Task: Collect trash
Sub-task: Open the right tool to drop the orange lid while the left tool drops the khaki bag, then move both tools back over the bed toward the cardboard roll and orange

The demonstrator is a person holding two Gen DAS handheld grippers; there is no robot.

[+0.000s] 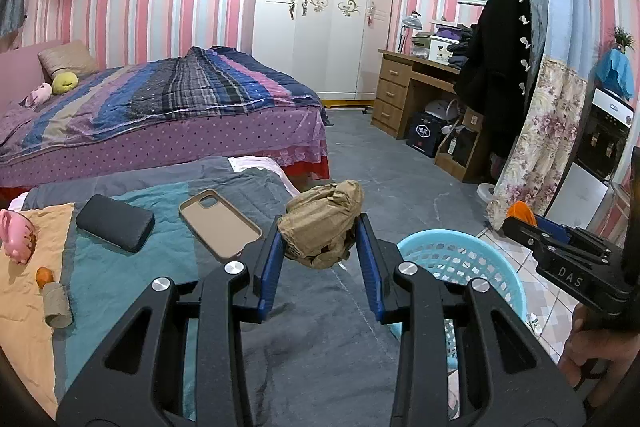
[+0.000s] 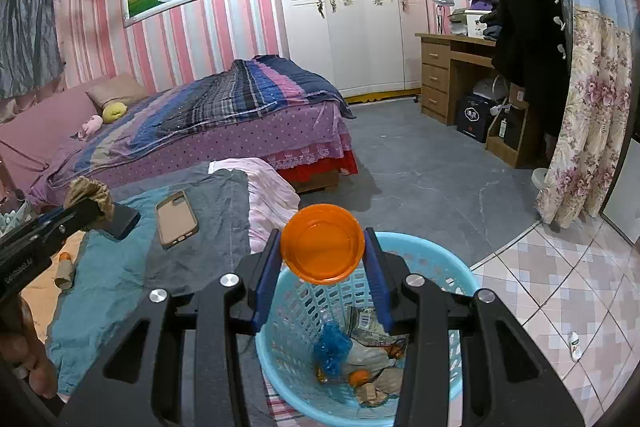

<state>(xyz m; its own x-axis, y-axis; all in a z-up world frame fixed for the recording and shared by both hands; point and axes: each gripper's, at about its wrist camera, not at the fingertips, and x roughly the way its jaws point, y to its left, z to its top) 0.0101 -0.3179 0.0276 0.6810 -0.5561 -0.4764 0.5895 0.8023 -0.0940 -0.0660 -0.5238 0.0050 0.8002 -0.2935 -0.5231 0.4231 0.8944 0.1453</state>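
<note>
Trash basket [image 2: 460,267]; "DAS"-marked hand-held gripper [image 1: 568,259]

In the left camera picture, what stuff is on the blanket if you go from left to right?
Pink piggy toy → cardboard tube → black phone → tan phone case → crumpled brown paper held in the left gripper → blue basket.
</note>
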